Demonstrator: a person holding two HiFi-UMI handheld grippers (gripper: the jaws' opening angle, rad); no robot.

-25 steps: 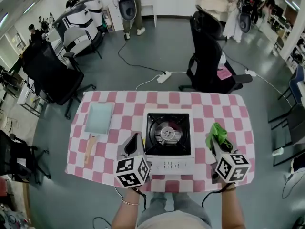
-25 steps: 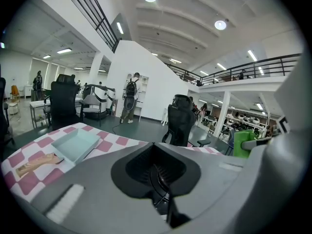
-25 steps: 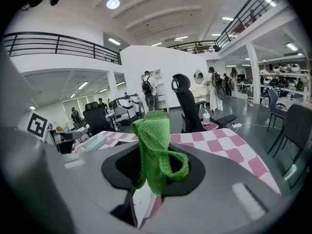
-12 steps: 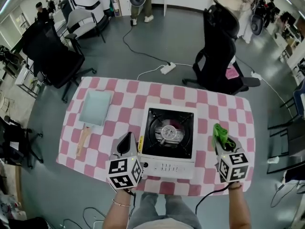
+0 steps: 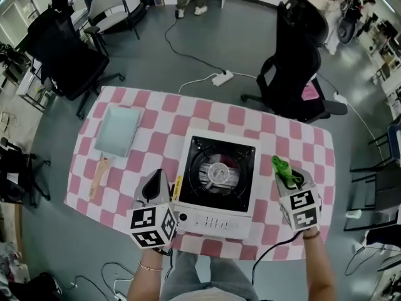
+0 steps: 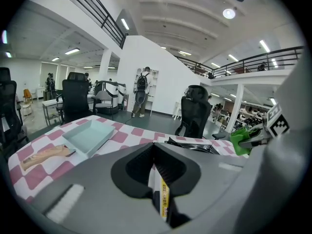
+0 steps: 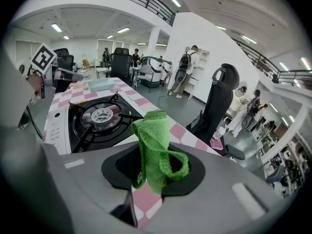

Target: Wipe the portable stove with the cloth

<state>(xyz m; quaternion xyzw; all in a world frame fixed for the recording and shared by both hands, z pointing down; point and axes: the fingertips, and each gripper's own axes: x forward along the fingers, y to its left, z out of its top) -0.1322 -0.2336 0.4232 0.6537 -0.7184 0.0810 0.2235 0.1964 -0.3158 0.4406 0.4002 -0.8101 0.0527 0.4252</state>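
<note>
The white portable stove (image 5: pixel 216 180) with a black burner top stands mid-table, its knob panel toward me. My left gripper (image 5: pixel 155 185) is shut and empty, hard against the stove's left side; in the left gripper view (image 6: pixel 154 147) the stove's yellow side label shows just beyond the jaws. To the right of the stove my right gripper (image 5: pixel 287 175) is shut on a green cloth (image 5: pixel 283 170), held a little above the table. In the right gripper view the cloth (image 7: pixel 153 140) stands up from the jaws, with the stove (image 7: pixel 97 118) to its left.
A pale blue tray (image 5: pixel 117 130) and a wooden-handled tool (image 5: pixel 97 175) lie on the left of the pink checked table (image 5: pixel 294 137). Black office chairs (image 5: pixel 294 74) stand beyond the far edge, with a power strip (image 5: pixel 222 77) on the floor.
The head view has shifted, so the table sits lower and left in frame. Both grippers keep about the same places beside the stove, and the right one still holds the cloth.
</note>
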